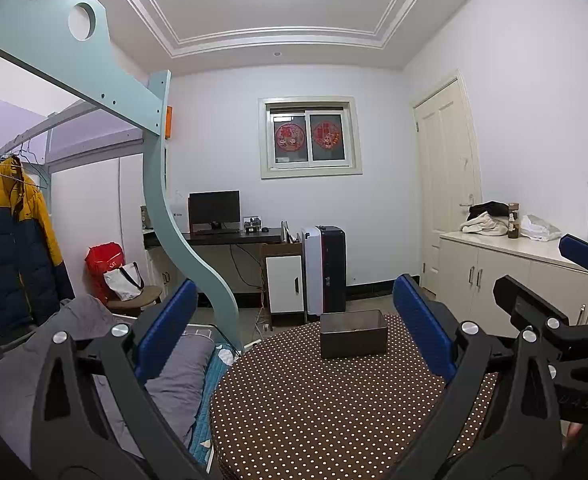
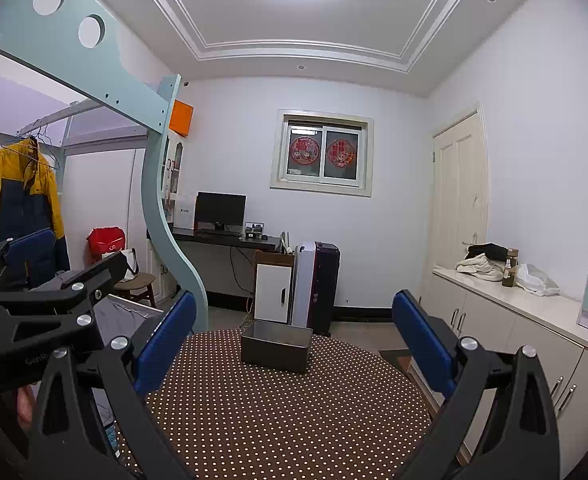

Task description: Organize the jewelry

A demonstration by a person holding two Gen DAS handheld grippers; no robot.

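From the left wrist, the left hand-held gripper (image 1: 294, 320) gaped wide and empty above the dotted surface (image 1: 333, 420), with a dark box (image 1: 353, 338) at the far edge. From the right wrist, the right hand-held gripper (image 2: 294, 328) was likewise spread and empty; no jewelry showed, so sorting seemingly hadn't begun.
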